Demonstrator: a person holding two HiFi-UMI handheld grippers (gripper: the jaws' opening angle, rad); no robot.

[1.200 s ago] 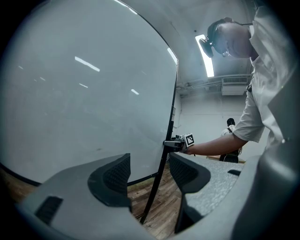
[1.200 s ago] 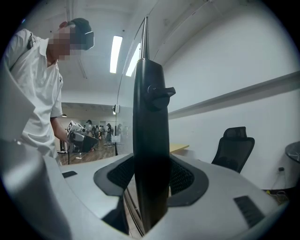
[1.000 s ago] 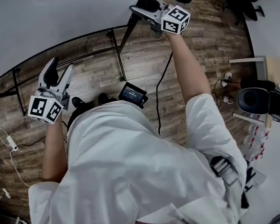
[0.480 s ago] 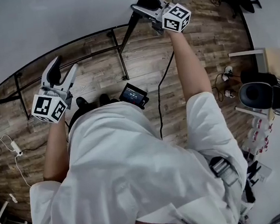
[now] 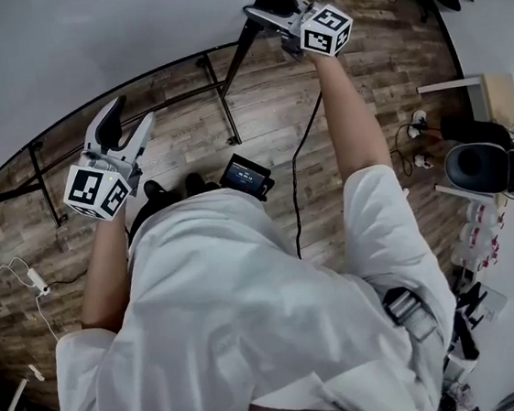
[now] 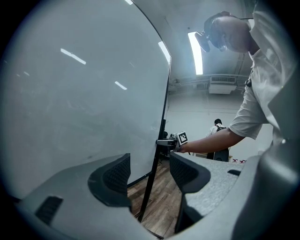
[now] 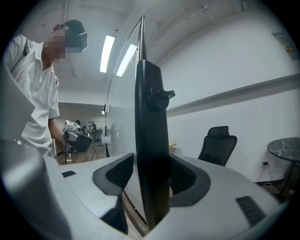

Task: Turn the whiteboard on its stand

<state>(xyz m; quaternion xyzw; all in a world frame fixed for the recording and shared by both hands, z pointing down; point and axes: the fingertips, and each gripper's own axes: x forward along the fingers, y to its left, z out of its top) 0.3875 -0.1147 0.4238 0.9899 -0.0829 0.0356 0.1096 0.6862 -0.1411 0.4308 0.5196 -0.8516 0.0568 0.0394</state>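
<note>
The whiteboard (image 5: 81, 36) fills the top left of the head view, with its black stand frame (image 5: 227, 102) running below it. In the left gripper view the whiteboard (image 6: 84, 84) is a pale sheet to the left. My left gripper (image 5: 131, 113) is open near the board's lower edge, and nothing lies between the left gripper (image 6: 149, 173) pads. My right gripper (image 5: 263, 13) is at the board's right side. There the black upright (image 7: 150, 140) with a knob (image 7: 159, 98) stands between the right gripper (image 7: 151, 176) pads. Its jaws are opening, and a gap shows at the left pad.
A small screen device (image 5: 244, 174) and a black cable (image 5: 295, 196) lie on the wooden floor by the person's feet. A power strip (image 5: 40, 282) is at left, and dark equipment (image 5: 483, 169) at right. Behind the board are an office chair (image 7: 218, 143) and a round table (image 7: 283, 150).
My left gripper has moved a little up and to the right, closer to the board's lower edge. The right gripper has stayed at the upright.
</note>
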